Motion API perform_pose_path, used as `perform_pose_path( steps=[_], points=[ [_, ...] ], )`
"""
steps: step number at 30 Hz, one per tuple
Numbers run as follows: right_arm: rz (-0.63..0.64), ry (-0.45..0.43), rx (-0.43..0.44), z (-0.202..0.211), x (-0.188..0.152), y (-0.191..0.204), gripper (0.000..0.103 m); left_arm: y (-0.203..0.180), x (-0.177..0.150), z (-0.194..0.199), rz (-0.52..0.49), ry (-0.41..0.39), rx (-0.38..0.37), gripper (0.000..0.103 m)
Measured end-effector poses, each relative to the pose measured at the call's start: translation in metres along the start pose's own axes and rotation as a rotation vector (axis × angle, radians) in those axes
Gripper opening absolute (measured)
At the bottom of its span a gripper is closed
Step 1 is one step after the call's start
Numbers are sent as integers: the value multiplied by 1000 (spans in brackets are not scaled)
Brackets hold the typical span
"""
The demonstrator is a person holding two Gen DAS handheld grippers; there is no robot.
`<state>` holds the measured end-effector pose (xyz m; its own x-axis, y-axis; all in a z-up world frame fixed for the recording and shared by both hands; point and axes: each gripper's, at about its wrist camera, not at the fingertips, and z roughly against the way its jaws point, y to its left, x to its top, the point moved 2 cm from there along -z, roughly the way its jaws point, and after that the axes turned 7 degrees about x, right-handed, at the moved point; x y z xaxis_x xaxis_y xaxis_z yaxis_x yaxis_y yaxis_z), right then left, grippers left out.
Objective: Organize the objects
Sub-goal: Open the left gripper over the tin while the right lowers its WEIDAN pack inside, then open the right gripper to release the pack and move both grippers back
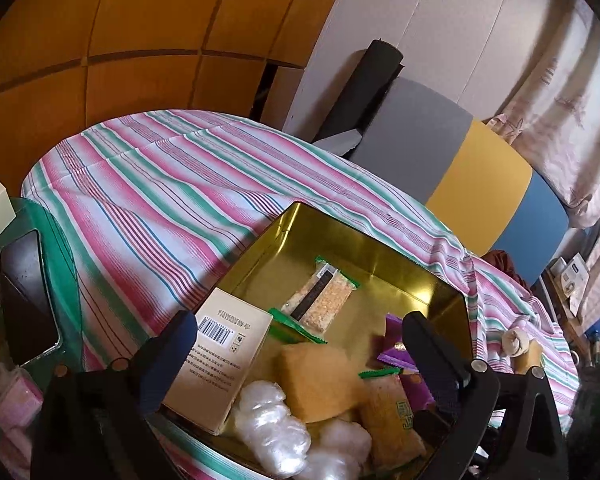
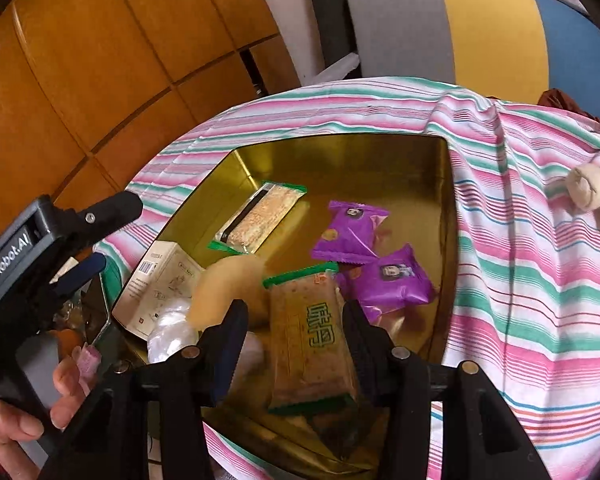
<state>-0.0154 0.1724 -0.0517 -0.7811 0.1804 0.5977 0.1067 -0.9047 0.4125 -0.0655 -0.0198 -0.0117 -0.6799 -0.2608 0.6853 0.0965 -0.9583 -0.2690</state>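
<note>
— Nearest the lens, what is seen between the fingers of the right tool?

— One brown snack packet with green ends and green lettering is seen there, lengthwise between the jaws; the jaws are spread just wider than it, and whether either one touches it cannot be told; the packet is tilted over the near corner of the gold tin.

— And the left tool?

— It is held spread wide over the near end of the same tin; nothing is pinched; in the right view it is seen at the left edge, gripped by a hand.

— How many things are counted in the tin?

— Two purple packets are counted, overlapping near the right wall; one clear packet of pale crackers with green ends is laid alone toward the far side; one cream box with a barcode is leaned against the left wall; one orange-yellow piece is seen mid-tin, blurred in the right view; white pearly lumps are gathered at the near left corner, their number not to be told.

— Where is the tin set?

— On a bench under one striped cloth of pink, green and white; one small beige bundle is seen on the cloth to the right, apart from the tin.
</note>
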Motion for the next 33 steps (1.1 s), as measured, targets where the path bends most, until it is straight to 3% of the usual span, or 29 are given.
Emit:
perform_pose_path(
  steps=[17,22,33],
  points=[
    [-39,-76,-61,32,-8,-22,50,-24,-21,0,-93,41,1,103],
    [-63,-134,-140,50,-11,-44,50,-39,-32,1,-146,67,-34,103],
    [-275,-165,-364,99,-35,-144,50,-102,-72,15,-393,108,-155,103]
  ],
)
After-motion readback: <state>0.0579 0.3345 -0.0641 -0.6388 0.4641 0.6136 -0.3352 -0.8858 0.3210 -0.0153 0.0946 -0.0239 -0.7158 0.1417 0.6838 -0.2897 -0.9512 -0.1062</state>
